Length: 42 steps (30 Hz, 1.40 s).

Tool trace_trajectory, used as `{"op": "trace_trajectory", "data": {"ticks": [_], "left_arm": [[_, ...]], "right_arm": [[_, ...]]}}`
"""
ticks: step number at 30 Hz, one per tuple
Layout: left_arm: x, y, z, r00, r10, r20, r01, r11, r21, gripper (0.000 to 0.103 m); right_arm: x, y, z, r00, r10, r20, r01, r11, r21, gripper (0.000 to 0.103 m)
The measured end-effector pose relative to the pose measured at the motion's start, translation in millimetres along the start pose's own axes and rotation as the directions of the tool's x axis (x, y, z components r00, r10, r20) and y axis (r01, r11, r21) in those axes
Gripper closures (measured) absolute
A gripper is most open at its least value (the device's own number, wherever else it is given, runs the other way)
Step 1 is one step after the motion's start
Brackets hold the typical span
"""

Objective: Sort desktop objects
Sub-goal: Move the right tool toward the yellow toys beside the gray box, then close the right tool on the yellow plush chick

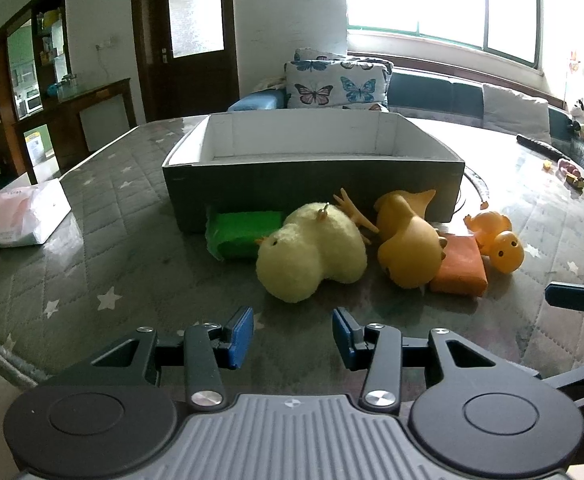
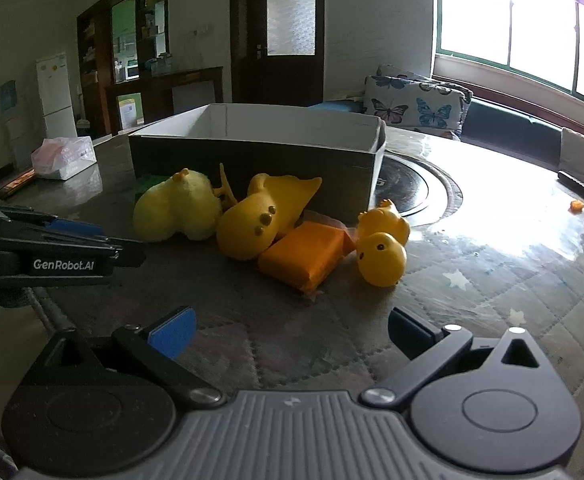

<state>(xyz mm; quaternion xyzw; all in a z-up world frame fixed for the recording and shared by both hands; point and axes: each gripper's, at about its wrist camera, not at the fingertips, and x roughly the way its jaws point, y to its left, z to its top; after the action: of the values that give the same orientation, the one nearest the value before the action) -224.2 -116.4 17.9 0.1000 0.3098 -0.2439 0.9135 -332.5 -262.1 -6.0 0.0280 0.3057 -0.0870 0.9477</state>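
A grey open box (image 1: 311, 192) (image 2: 252, 156) with a white inside stands on the table. In front of it lie a green packet (image 1: 244, 232), a pale yellow plush chick (image 1: 311, 256) (image 2: 176, 208), a yellow rubber chicken (image 1: 407, 248) (image 2: 260, 216), an orange packet (image 1: 457, 268) (image 2: 303, 258) and a small yellow duck (image 1: 499, 246) (image 2: 381, 250). My left gripper (image 1: 293, 336) is open and empty, just short of the plush chick. My right gripper (image 2: 292, 332) is open wide and empty, short of the orange packet. The left gripper also shows at the left edge of the right wrist view (image 2: 52, 240).
A white tissue pack (image 1: 28, 216) (image 2: 64, 156) lies at the table's left. Small toys (image 1: 571, 174) and a dark remote (image 1: 539, 146) lie at the far right. A round dark turntable (image 2: 415, 192) sits behind the box. A sofa with butterfly cushions (image 1: 335, 84) stands beyond the table.
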Motion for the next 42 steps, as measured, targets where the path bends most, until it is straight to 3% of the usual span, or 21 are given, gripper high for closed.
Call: {"op": "trace_trajectory", "data": {"ticks": [28, 42], "left_arm": [[12, 20, 29, 1.000, -0.017, 0.002, 0.017, 1.000, -0.011, 0.057], [17, 45, 45, 0.999, -0.036, 0.000, 0.036, 0.998, -0.042, 0.057]], "right_arm": [[19, 8, 33, 0.997, 0.074, 0.019, -0.073, 0.997, -0.040, 0.001], [32, 27, 55, 0.988, 0.151, 0.029, -0.147, 0.984, -0.098, 0.010]]}}
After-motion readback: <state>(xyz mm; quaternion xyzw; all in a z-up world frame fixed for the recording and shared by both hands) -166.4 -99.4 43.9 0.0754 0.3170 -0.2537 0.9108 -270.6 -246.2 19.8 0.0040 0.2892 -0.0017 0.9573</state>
